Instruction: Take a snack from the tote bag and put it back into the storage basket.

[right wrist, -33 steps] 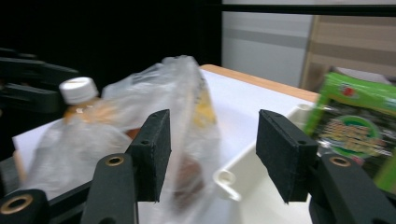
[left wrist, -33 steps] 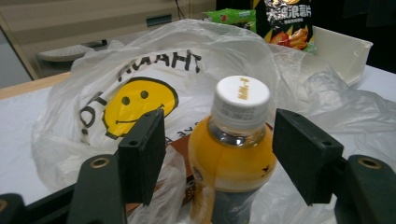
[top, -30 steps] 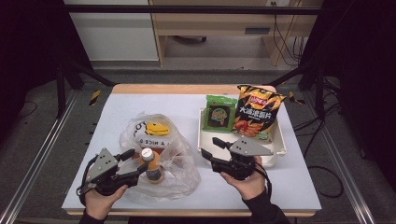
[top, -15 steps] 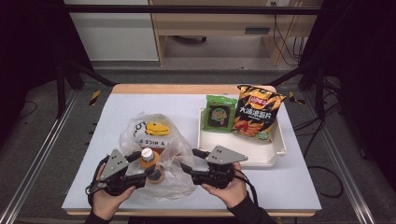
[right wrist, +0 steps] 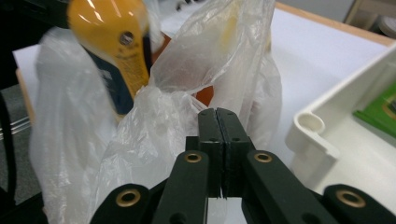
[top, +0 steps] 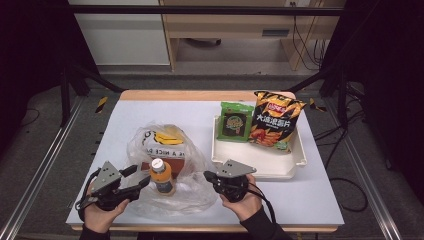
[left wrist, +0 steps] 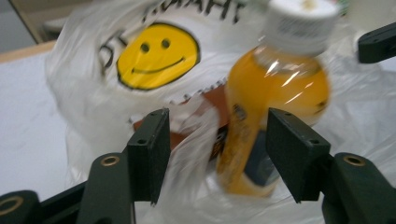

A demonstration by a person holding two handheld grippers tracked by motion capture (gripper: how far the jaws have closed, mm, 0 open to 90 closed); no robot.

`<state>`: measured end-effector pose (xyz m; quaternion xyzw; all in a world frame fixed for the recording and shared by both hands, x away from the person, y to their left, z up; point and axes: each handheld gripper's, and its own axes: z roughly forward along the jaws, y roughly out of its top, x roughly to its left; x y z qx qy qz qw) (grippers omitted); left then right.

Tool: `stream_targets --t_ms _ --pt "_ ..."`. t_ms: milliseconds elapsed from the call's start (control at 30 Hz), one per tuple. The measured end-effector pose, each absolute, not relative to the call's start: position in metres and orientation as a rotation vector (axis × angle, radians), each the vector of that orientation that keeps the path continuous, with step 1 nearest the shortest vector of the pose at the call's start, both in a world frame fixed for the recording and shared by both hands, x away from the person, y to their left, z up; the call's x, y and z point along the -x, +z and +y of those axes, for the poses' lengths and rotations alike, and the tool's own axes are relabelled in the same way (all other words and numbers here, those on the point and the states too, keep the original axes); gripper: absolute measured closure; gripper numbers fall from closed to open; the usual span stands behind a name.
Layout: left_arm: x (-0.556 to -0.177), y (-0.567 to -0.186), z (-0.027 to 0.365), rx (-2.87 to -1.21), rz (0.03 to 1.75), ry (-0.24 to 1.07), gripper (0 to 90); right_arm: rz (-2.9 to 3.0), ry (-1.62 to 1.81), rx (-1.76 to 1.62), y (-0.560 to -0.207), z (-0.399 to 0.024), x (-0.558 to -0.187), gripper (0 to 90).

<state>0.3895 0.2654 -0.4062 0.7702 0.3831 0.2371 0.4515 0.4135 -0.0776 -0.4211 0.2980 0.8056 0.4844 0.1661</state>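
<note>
Right gripper point(right wrist: 219, 116), at four o'clock of the orange juice bottle point(top: 161, 176), has just clenched on the thin clear plastic bag point(right wrist: 154, 135); left gripper point(left wrist: 215, 140) gapes, narrowing around the bottle: bag held for unpacking.

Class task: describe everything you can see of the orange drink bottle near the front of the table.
The orange drink bottle is clear plastic with orange liquid, a white ribbed cap and a dark label low down. It stands roughly upright inside the crumpled clear plastic bag, whose film wraps it. The left claw brackets it, jaws apart, apparently not touching.
</note>
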Motion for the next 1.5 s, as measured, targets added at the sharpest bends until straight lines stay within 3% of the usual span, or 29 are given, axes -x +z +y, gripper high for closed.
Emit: stream_targets --t_ms 233,467,667,967,1100,1500 --pt "-0.407 -0.436 0.273 -1.995 1.09 0.63 53.3 2.303 1.294 -0.93 -0.437 -0.082 -0.421 90.0" --pt "-0.42 -0.46 0.283 -2.054 1.181 0.636 75.4 2.34 1.219 -0.964 -0.457 -0.078 -0.427 90.0" --pt "-0.427 -0.47 0.288 -2.07 1.239 0.645 82.2 2.343 1.155 -1.018 -0.467 -0.081 -0.432 90.0" --pt "-0.429 -0.475 0.291 -2.087 1.257 0.635 81.6 2.362 1.053 -1.086 -0.48 -0.084 -0.44 90.0" --pt "-0.428 -0.475 0.292 -2.069 1.247 0.618 79.5 2.352 1.09 -1.086 -0.486 -0.086 -0.443 84.8" --pt "-0.406 -0.444 0.297 -1.881 1.155 0.669 51.4 2.28 1.327 -0.984 -0.458 -0.1 -0.421 59.8"
